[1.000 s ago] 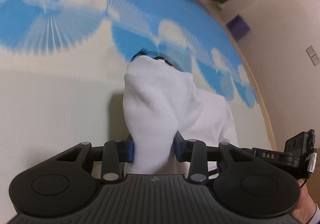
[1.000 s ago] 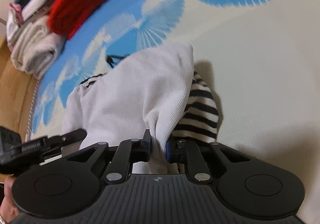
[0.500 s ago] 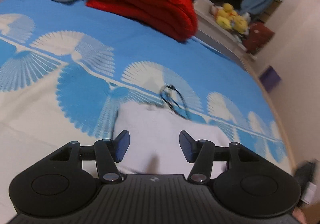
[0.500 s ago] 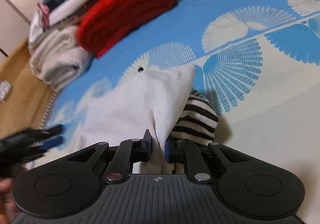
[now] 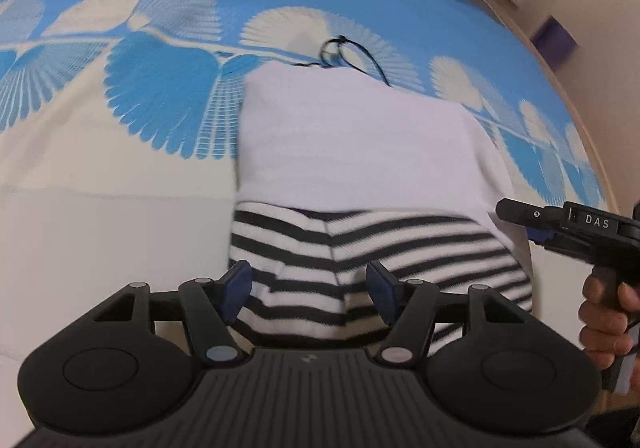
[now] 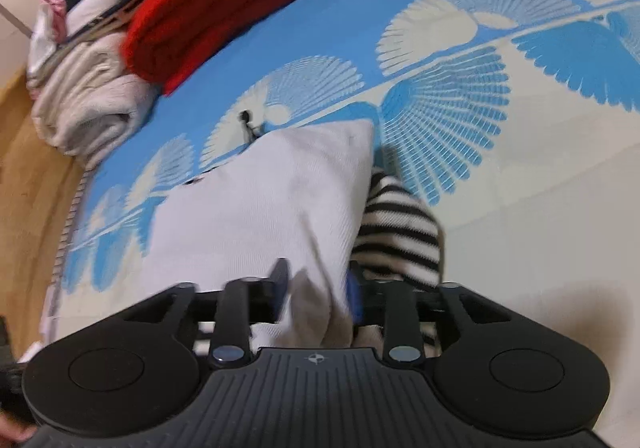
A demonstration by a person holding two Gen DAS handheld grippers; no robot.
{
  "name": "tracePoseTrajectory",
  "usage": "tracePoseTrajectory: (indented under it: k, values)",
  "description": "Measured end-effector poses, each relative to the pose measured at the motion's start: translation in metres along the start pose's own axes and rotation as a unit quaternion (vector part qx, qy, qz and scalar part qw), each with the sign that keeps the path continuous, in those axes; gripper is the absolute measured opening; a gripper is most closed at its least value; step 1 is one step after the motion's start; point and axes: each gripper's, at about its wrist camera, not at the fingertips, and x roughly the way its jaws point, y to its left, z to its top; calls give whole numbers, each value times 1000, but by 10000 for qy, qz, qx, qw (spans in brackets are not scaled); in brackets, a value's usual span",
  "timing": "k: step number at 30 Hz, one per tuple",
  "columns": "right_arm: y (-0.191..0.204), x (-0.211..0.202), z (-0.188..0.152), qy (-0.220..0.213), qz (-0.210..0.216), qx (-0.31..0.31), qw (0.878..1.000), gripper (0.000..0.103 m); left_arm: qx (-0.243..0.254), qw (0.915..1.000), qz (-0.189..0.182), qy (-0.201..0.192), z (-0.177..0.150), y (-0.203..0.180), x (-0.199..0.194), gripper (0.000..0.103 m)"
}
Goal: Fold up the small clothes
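Left wrist view: white-over-striped folded garment (image 5: 352, 152) flat on bedspread (image 5: 100, 188), both jaws open

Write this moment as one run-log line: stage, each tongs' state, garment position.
stage: fold laid | left tongs: opening, empty, over striped part | right tongs: opening, white fabric between | garment: on blue-patterned bedspread

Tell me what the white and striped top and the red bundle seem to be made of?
The top looks like soft, matte, fine-ribbed cotton knit; faint ribs show. The red bundle looks like thick, fuzzy wool or acrylic knit, though blur leaves that open.
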Motion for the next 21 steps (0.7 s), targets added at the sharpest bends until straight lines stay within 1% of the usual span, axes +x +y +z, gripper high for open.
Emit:
tracePoseTrajectory:
  k: [3,5,7,9,10,11,14,16,17,18,19,21]
  values:
    - [0,3,-12,391,-165,-376,9984,43,229,9992,315,84,-5,-9,8,68]
    - [0,3,-20,517,-265,-535,9969,43,210,9991,377,48,-7,-12,9,68]
    - [0,1,-26,537,-279,-599,9964,43,173,9989,427,16,-9,-14,7,68]
    - [0,-2,-31,521,-290,-662,9960,26,129,9988,470,-2,-10,-15,7,68]
    - [1,-4,-31,494,-314,-677,9960,10,99,9988,489,-18,-11,-15,6,68]
    - [1,-7,-32,436,-344,-667,9962,5,74,9987,493,-34,-13,-16,4,68]
    - [1,-19,-31,177,-317,-553,9978,2,18,9990,441,-58,-15,-14,0,68]
    - [-2,-23,-29,128,-384,-503,9979,2,29,9993,368,-78,-16,-12,-2,68]
    - [-4,-21,-30,175,-454,-480,9977,2,58,9993,357,-61,-17,-11,0,68]
    - [-5,-18,-31,267,-556,-485,9969,2,95,9991,419,7,-18,-10,4,71]
    - [-5,-15,-33,361,-660,-537,9957,2,101,9987,496,100,-20,-7,10,76]
    - [-2,-10,-37,480,-783,-611,9939,2,-74,9986,491,175,-24,-4,15,77]
